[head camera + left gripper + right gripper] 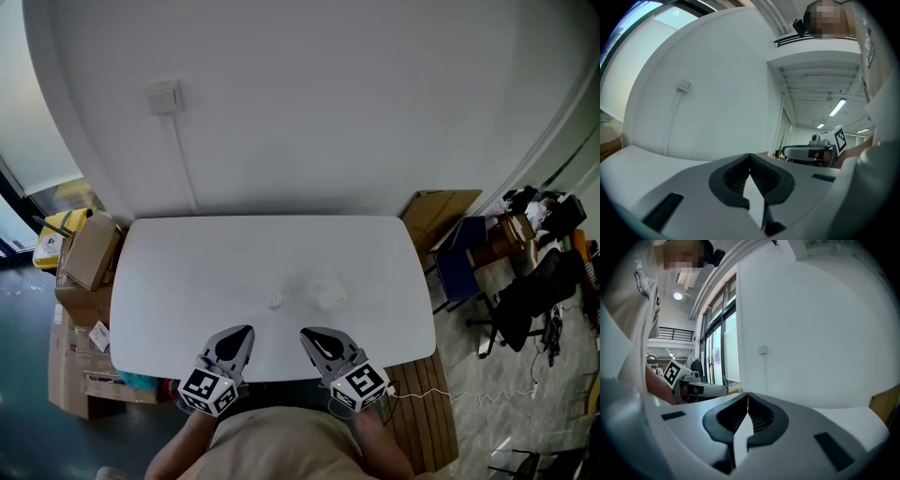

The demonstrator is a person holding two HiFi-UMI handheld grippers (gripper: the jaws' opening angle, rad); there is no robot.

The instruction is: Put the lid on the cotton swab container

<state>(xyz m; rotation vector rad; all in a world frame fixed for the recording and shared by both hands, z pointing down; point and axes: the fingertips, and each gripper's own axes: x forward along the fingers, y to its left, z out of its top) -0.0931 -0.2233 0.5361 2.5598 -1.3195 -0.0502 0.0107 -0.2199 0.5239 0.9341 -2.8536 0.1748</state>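
Jaws looked closed in the head view on the left gripper point(242, 336) and the right gripper point(311, 337), both at the white bench's point(187, 272) near edge. Mid-bench lay two pale, faint things, apart: one small round lid point(274, 300) and one cotton swab container point(329, 294). In the left gripper view the jaws met tip to tip, holding nothing. The right gripper view showed the same.

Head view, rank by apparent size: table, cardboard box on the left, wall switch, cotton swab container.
1. table
2. cardboard box
3. wall switch and cotton swab container: look about alike, container faint, so unranked.
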